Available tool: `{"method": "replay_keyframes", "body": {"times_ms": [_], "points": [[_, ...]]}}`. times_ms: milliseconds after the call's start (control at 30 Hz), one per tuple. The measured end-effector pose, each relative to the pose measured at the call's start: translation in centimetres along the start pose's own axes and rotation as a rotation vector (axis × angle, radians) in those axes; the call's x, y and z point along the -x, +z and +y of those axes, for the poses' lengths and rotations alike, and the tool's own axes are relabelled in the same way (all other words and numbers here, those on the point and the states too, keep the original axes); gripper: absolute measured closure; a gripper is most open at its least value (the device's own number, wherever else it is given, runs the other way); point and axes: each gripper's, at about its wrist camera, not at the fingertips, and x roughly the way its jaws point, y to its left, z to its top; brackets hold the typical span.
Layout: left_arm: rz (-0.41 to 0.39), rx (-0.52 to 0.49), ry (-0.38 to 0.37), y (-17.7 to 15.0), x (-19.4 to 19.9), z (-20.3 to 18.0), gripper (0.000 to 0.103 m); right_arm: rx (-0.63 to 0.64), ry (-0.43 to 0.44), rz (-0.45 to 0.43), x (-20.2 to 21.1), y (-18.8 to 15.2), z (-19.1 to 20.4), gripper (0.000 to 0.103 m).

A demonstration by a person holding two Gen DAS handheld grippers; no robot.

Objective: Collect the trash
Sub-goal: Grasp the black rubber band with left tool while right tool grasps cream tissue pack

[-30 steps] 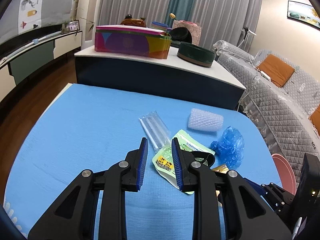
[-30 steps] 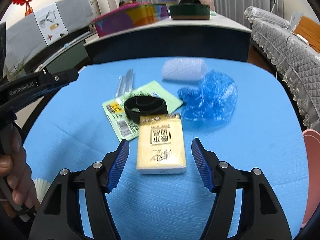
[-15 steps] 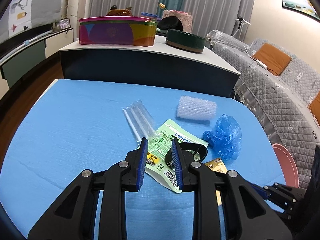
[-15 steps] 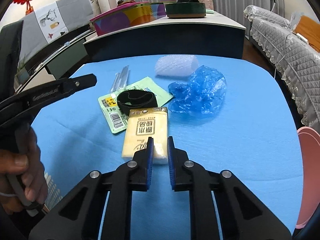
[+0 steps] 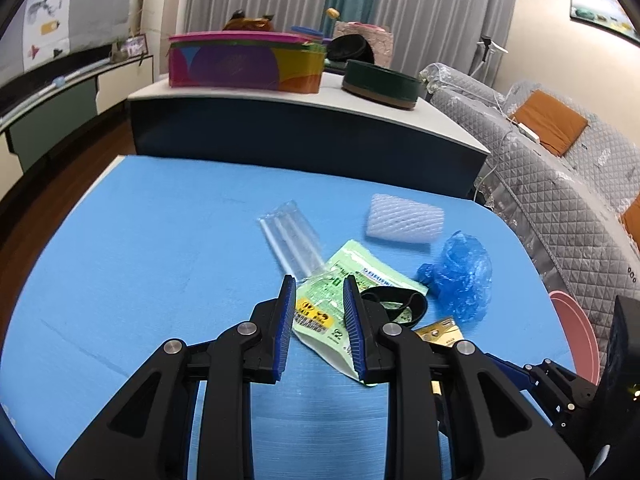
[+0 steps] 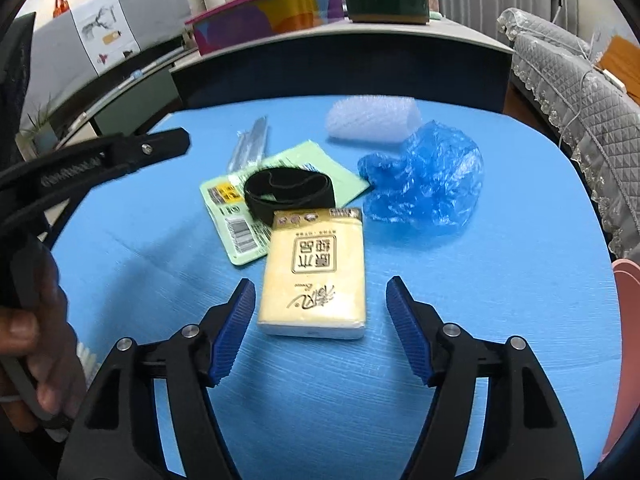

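Lying flat on the blue table cover [image 6: 500, 300], the yellow tissue pack [image 6: 314, 276] sits in the lower middle of the right wrist frame, its near end between the two blue pads of the right gripper [image 6: 320, 324]. The jaws of this gripper are opening and the pads do not touch the pack. Just above the pack lie a black band [image 6: 288, 190] on a green wrapper [image 6: 228, 216], with a crumpled blue plastic bag [image 6: 424, 184] to the right and a white foam net [image 6: 372, 120] in the upper middle. To grasp well, I think the right gripper should go lower, keep the pack centred between the pads, and close on its long sides. The left gripper [image 5: 316, 320] is only narrowly released and holds nothing; it hovers over the green wrapper. A pink bin [image 6: 624, 344] shows at the right edge.
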Motion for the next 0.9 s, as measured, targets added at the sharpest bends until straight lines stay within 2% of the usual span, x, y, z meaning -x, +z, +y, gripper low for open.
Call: {"method": "replay_keyframes", "body": {"times_ms": [33, 67, 167, 233, 367, 433, 533, 667, 900], "points": [[0.005, 0.005, -0.004, -0.1, -0.2, 0.1, 0.078, -0.002, 0.002, 0.005, 0.0, -0.1, 0.0, 0.04], [0.013, 0.008, -0.009, -0.1, -0.5, 0.0, 0.078, -0.001, 0.007, 0.006, 0.0, -0.2, 0.0, 0.05], [0.029, -0.009, -0.022, -0.4, -1.2, -0.7, 0.075, 0.013, -0.005, -0.006, 0.5, -0.5, -0.1, 0.051], [0.037, -0.024, -0.031, -0.5, -1.7, -1.5, 0.063, 0.011, -0.01, -0.014, 0.8, -0.7, -0.4, 0.051], [0.046, -0.054, -0.038, -0.8, -2.4, -3.1, 0.049, -0.015, -0.025, -0.039, 2.1, -0.9, -1.7, 0.051], [0.057, -0.062, -0.036, -1.0, -3.0, -3.9, 0.037, -0.036, -0.027, -0.05, 2.9, -0.9, -2.6, 0.051], [0.083, -0.071, -0.023, -1.4, -4.1, -4.9, 0.026, -0.056, -0.037, -0.06, 3.7, -1.3, -3.9, 0.051], [0.11, -0.086, -0.001, -1.7, -5.4, -5.9, 0.026, -0.096, -0.059, -0.058, 4.3, -1.8, -5.9, 0.051], [0.145, -0.102, 0.08, -2.0, -6.7, -6.2, 0.027, -0.153, -0.069, -0.063, 5.1, -2.2, -8.5, 0.051]]}}
